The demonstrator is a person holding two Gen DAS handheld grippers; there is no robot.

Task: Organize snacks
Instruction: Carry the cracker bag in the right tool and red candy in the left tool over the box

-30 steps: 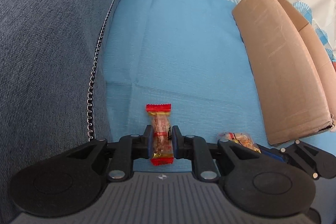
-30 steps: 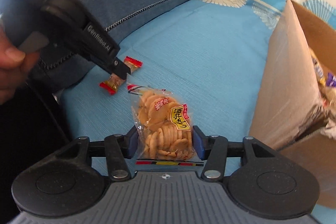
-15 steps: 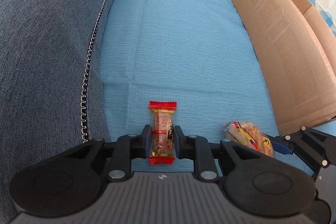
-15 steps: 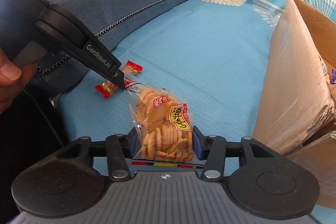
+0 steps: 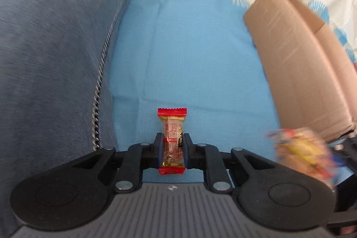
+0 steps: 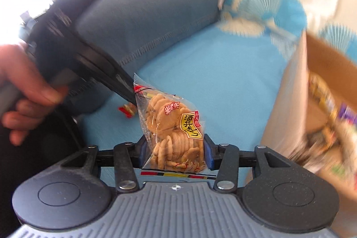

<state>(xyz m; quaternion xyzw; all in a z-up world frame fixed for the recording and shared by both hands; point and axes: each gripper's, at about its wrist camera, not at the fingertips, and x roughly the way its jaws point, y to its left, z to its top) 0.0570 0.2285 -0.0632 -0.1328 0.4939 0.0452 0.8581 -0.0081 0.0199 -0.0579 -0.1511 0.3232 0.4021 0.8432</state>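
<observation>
A small red-ended candy (image 5: 172, 126) sits lengthwise between the pads of my left gripper (image 5: 171, 142), whose jaws are closing on it just over the blue cloth (image 5: 189, 48). My right gripper (image 6: 174, 144) is shut on a clear bag of round rice crackers (image 6: 169, 126), still tightening, and holds it lifted off the cloth. In the left wrist view that bag (image 5: 301, 153) is a blur at the lower right. The right wrist view shows the left gripper (image 6: 130, 100) with the candy (image 6: 127, 109) at its tip, just behind the bag.
An open cardboard box (image 5: 301, 70) stands on the right; several snack packets (image 6: 323, 104) lie blurred inside it. A dark blue cushion (image 5: 44, 37) with a zip borders the cloth on the left. A person's hand (image 6: 26, 81) holds the left gripper.
The right gripper has risen with the cracker bag, which now hangs clear of the cloth. The left gripper has stayed about the candy, barely moving.
</observation>
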